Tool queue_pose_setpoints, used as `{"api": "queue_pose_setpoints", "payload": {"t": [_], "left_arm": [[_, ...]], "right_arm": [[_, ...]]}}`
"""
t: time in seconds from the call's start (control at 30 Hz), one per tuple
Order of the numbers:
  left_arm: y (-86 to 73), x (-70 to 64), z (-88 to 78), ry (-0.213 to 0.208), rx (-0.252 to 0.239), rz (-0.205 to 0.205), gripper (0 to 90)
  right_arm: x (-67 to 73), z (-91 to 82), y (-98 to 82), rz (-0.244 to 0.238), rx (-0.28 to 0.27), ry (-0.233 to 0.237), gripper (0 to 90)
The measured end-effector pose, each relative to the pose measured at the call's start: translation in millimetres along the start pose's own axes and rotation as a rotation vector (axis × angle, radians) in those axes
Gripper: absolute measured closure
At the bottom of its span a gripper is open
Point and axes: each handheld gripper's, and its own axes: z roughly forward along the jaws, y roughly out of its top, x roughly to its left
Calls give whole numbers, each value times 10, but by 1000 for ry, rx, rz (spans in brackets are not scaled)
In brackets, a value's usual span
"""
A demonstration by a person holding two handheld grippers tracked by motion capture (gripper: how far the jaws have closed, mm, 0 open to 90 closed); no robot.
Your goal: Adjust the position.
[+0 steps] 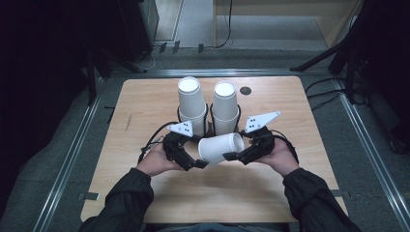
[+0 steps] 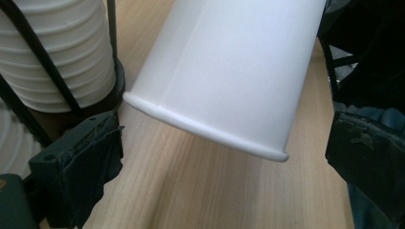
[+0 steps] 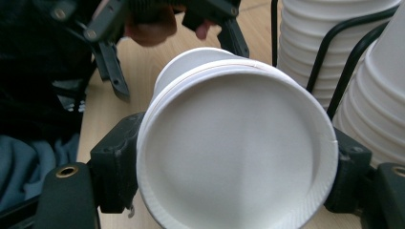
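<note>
right gripper (image 3: 229,191) clamped on paper cup (image 3: 234,152) base, mid handoff. left gripper (image 2: 224,157) jaws wide around rim, not touching. next: probably close left.

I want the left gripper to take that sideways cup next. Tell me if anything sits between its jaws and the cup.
Nothing visible does. The left gripper stands open with the white paper cup just ahead over bare tabletop; the right gripper clamps the cup's base end.

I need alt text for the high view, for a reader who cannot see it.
A person's right tongs grip a white paper cup lying sideways above a wooden table, while the open left tongs wait at its rim. Two cup stacks stand behind.
</note>
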Motion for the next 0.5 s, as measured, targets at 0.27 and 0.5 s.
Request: {"api": "queue_pose_setpoints", "payload": {"t": [0.27, 0.5], "left_arm": [[44, -55, 61, -9, -47, 26, 0], [82, -121, 141, -43, -66, 44, 0]], "right_arm": [[5, -66, 55, 14, -81, 18, 238], [48, -79, 85, -4, -106, 36, 238]]}}
